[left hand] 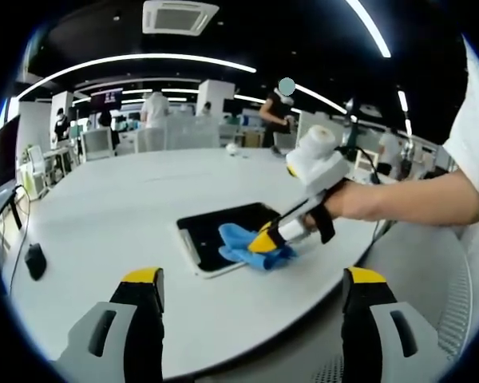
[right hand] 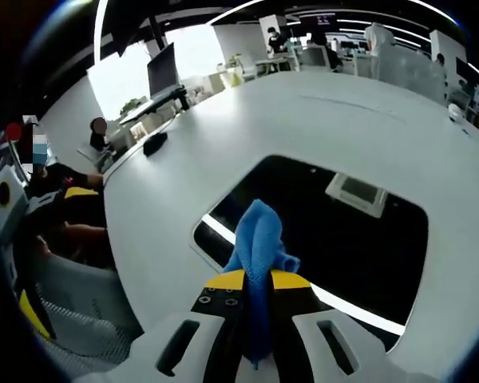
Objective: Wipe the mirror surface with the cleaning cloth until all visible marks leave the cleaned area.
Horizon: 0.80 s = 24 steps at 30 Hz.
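The right gripper (right hand: 255,291) pinches the blue cloth (right hand: 258,239) on the mirror (left hand: 223,231), near the desk (left hand: 104,215) edge; the left gripper (left hand: 251,299) jaws are spread, holding nothing.

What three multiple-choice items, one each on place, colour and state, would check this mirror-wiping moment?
1. Where does the mirror lie?
A. flat on the white table
B. propped against a wall
C. on the floor

2. What colour is the cleaning cloth?
A. red
B. blue
C. white

3. How does the right gripper stand?
A. open over the table
B. shut on nothing
C. shut on the cloth

Key: 1 A, the dark mirror lies flat on the tabletop; 2 B, the cloth is blue in both views; 3 C, in the right gripper view the cloth is pinched between the jaws, over the mirror.
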Each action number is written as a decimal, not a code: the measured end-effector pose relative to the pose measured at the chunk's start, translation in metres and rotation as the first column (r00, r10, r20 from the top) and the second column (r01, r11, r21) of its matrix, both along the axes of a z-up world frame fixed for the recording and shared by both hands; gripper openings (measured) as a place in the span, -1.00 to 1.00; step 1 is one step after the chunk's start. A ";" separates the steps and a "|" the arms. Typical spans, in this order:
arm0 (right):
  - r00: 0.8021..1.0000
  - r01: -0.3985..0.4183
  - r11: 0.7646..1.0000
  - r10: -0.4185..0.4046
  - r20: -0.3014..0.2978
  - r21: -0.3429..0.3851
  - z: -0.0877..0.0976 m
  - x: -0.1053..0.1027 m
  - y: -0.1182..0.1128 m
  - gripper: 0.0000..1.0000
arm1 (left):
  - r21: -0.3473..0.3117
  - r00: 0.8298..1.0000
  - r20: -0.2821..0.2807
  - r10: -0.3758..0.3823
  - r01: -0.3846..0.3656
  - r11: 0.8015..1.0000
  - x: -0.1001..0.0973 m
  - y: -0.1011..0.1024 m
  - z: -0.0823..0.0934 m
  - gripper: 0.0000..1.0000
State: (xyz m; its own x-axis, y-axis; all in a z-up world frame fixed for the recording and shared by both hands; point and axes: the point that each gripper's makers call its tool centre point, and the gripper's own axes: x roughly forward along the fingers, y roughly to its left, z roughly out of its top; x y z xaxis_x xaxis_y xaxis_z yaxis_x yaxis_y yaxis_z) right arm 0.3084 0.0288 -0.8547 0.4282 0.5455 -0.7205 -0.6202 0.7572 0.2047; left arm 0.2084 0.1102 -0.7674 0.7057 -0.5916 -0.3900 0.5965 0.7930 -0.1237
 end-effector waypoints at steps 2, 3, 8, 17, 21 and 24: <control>1.000 0.000 1.000 0.000 0.001 -0.002 0.000 0.000 0.001 -0.90 | -0.001 1.000 0.000 0.000 0.000 1.000 0.000 0.000 0.000 0.86; 1.000 -0.001 1.000 0.001 0.002 -0.005 0.000 0.000 0.001 -0.90 | -0.001 1.000 0.000 -0.001 0.001 1.000 0.000 0.000 0.000 0.86; 1.000 -0.003 1.000 0.003 0.002 -0.011 0.001 -0.001 0.002 -0.90 | -0.004 1.000 0.000 -0.001 0.001 1.000 0.000 0.000 0.001 0.85; 1.000 -0.006 1.000 0.006 0.004 -0.018 0.001 0.002 0.002 -0.90 | -0.006 1.000 -0.002 -0.002 0.002 1.000 0.001 0.000 0.001 0.84; 1.000 -0.001 1.000 0.001 0.007 -0.018 0.001 0.003 0.001 -0.90 | -0.003 1.000 0.001 0.001 -0.001 1.000 0.001 0.001 0.001 0.84; 1.000 -0.001 1.000 0.001 0.004 -0.016 0.002 0.004 0.001 -0.90 | -0.005 1.000 0.002 0.002 -0.002 1.000 0.001 0.001 0.002 0.84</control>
